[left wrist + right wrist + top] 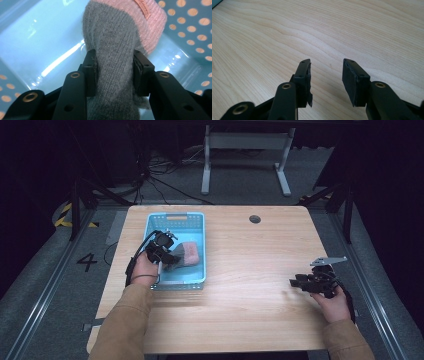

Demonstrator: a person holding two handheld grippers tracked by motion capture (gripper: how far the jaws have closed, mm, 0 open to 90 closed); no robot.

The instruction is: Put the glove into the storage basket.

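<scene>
Left tool (115, 72): your jaws are clamped on the grey knit body of a sock (117, 50), pads pressing into both flanks so the wool bulges above them. Gripping mid-body rather than at the pink cuff (152, 22) looks like a sensible choice: the cuff hangs free ahead of the jaws and should land first when you let go.

Sock position: inside the blue basket (200, 227), at the near-left part of the counter (250, 310). From the high view it sits low over the basket floor; whether the cuff already touches the bottom is hard to tell, since your left tool (162, 247) covers part of it.

Right tool (325, 77): jaws parted, nothing between them, only bare wood grain below. In the high view the right tool (312, 282) is parked well apart from the basket, near the right edge, which keeps it out of the way of the drop.

View notes: the left gripper view gives you the pad contact, the small tag on the cuff and the basket's perforated wall (197, 27). The high view gives the layout: basket, both hands, the open stretch of counter between them.
</scene>
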